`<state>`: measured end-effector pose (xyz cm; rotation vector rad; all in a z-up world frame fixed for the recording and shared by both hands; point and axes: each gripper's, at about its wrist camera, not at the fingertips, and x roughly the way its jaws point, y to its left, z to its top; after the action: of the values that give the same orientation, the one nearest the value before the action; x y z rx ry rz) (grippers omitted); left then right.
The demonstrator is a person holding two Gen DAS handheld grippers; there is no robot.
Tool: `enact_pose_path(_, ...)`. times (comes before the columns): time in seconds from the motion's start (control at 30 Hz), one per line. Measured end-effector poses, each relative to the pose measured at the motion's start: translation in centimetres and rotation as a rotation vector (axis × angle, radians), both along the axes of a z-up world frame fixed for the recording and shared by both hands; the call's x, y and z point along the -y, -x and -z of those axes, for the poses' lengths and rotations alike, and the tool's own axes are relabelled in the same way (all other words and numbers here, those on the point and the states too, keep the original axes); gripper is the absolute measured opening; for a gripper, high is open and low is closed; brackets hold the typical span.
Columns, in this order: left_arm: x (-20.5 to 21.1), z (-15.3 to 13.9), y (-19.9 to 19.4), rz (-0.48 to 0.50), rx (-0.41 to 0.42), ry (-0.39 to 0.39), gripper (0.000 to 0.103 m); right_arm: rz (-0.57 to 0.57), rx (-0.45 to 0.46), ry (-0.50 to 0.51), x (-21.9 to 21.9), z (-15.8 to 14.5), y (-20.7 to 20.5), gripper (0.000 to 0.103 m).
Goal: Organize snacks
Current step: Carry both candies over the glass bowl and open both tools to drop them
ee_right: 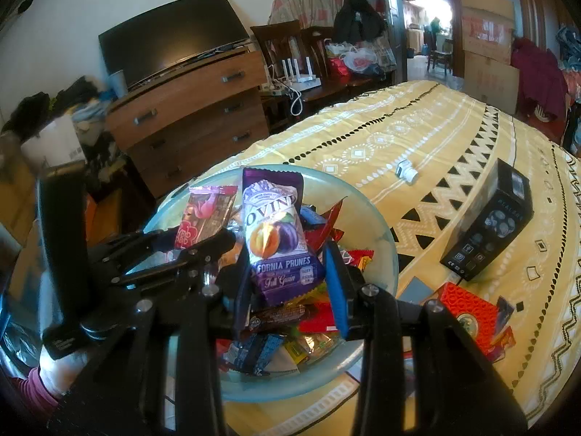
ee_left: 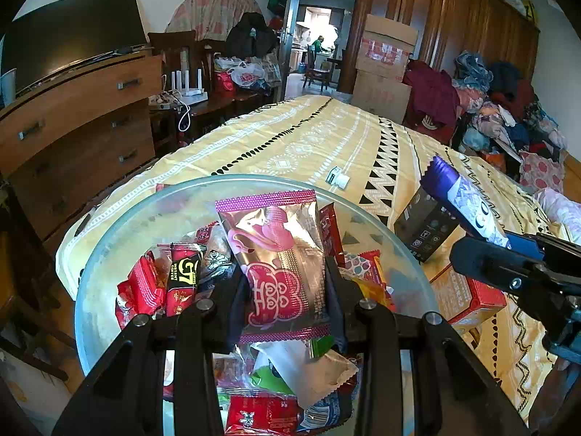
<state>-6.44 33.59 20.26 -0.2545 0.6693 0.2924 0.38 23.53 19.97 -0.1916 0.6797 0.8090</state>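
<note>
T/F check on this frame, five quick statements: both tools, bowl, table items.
1. The left tool grips a pink foil packet. True.
2. The right tool is empty. False: it holds a purple prune packet.
3. Both packets hang above the glass bowl. True.
4. The bowl is empty. False: it holds many snacks.
5. The black box sits inside the bowl. False: it rests on the tablecloth.
</note>
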Motion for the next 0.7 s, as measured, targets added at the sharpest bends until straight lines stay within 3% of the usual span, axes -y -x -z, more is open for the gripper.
enact_pose_path(0.43, 0.0, 0.2, 0.0, -0.017, -0.011, 0.010, 0.039, -0.007, -0.008, 0.006, -0.1, 0.6, -0.3, 0.040)
enact_pose_path(0.6, -0.3, 0.4, -0.2, -0.030, -0.028, 0.024, 0.040, -0.004, -0.025, 0.003, 0.0, 1.0, -0.5, 0.048)
enact_pose_path(0.7, -0.5, 0.7, -0.3, -0.043, -0.038, 0.031, 0.047, -0.004, -0.037, 0.000, 0.1, 1.2, -0.5, 0.051)
